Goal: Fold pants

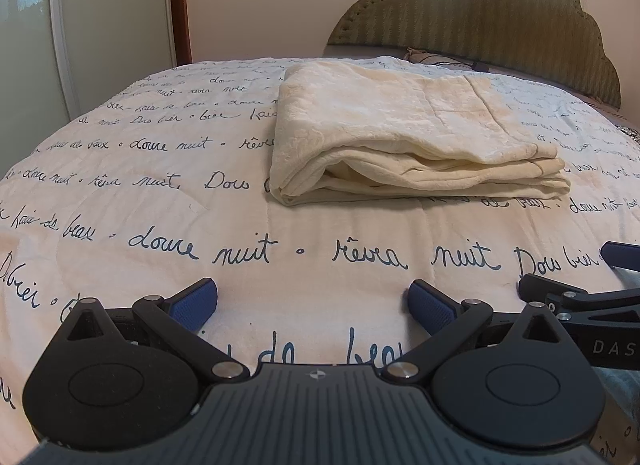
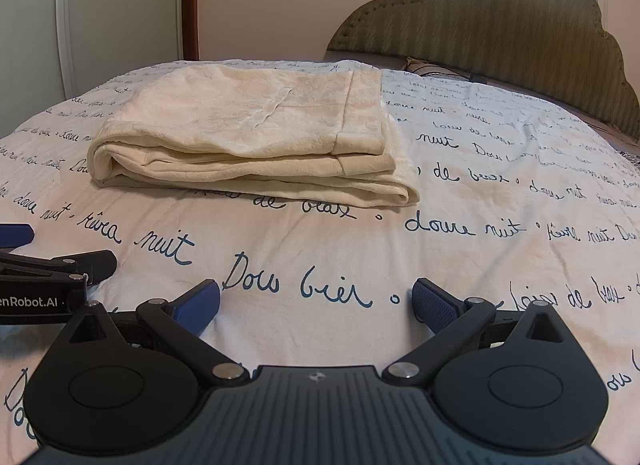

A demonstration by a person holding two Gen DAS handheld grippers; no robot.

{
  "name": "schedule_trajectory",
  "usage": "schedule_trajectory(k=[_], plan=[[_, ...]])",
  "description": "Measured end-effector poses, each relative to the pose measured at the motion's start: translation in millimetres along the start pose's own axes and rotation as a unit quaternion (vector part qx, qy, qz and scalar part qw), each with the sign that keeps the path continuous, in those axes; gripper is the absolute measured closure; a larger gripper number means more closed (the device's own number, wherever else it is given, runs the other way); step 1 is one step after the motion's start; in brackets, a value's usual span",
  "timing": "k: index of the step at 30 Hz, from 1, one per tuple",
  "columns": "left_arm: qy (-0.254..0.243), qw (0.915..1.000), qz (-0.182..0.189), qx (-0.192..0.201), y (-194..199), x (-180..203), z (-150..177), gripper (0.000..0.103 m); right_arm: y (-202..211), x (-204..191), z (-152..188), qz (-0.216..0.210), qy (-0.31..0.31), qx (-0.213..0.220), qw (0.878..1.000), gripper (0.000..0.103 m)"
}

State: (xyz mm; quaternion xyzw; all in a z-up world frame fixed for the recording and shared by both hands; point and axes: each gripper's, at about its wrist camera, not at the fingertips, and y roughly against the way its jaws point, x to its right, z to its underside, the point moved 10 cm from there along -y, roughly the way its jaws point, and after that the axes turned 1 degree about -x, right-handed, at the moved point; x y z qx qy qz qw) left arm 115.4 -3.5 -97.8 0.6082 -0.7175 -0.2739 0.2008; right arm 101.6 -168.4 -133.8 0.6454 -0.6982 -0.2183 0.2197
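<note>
- The left tool (image 1: 313,303) hovers low over the bed's near edge with its blue pads (image 1: 194,302) spread wide, released and holding nothing
- The right tool (image 2: 316,303) sits just beside it at the same edge, jaws likewise spread wide and empty; each tool shows at the margin of the other's view
- Under both lies the bedspread (image 1: 168,201), white with dark script lettering, bare between the tools and the garment
- The pants (image 1: 404,133), cream and soft-looking, rest toward the middle of the bed, well apart from both tools, nearer the headboard (image 1: 500,13) edge than the tools are
- They lie as a compact rectangle of several stacked layers, a rounded fold on one short side and the hem ends (image 2: 360,153) lined up on the other
- Judgement: the folding looks finished or nearly so, and the step in hand seems to be backing away after the last fold
- If anything remains, the next move calls for a reach forward across the bare bedspread to square the slightly offset layer edges, pinching only the top layers so the stack is not dragged
</note>
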Motion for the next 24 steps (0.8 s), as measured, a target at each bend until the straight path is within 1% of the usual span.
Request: schedule_trajectory(k=[5,16,20,24], plan=[[-0.001,1.0000,-0.002,0.001,1,0,0,0.000,2,-2,1,0.007,0.011,0.002,1.000,0.000],[0.008,0.9999,0.006,0.003,4,-2,-2,0.000,2,0,1,0.000,0.003,0.000,1.000,0.000],[0.033,0.9992,0.014,0.018,9,-11,-5,0.001,2,-1,1,-0.001,0.003,0.000,1.000,0.000],[0.067,0.9972,0.026,0.017,15,-26,-8,0.001,2,-1,0,-0.010,0.000,0.000,1.000,0.000]])
